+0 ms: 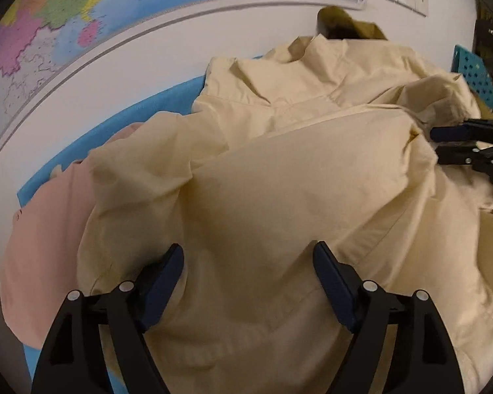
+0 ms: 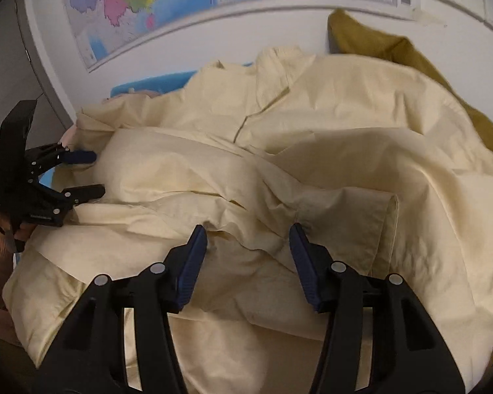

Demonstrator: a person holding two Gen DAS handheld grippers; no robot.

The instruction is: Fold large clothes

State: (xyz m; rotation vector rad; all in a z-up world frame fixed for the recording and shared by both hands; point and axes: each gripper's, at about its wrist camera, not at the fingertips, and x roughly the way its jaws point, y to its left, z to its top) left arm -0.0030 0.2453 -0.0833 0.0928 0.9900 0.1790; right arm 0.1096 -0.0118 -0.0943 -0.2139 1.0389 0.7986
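Note:
A large cream shirt [image 1: 279, 180] lies crumpled on a blue surface [image 1: 167, 98], its collar toward the wall. In the left wrist view my left gripper [image 1: 248, 249] stands wide open just over a smooth fold of the shirt, with its pads clear of the cloth. My right gripper [image 1: 436, 144] shows at the shirt's right edge. Seen from the right wrist, the right gripper [image 2: 247, 229] is open above a wrinkled ridge of the cream shirt [image 2: 312, 131], near a cuff. The left gripper [image 2: 98, 173] stands open at the shirt's left edge, held by a hand.
A pink garment [image 1: 49, 229] lies under the shirt on the left. An olive garment [image 2: 378, 46] is piled against the white wall behind. A coloured map [image 1: 82, 10] hangs on that wall. A teal perforated basket [image 1: 473, 72] stands at the far right.

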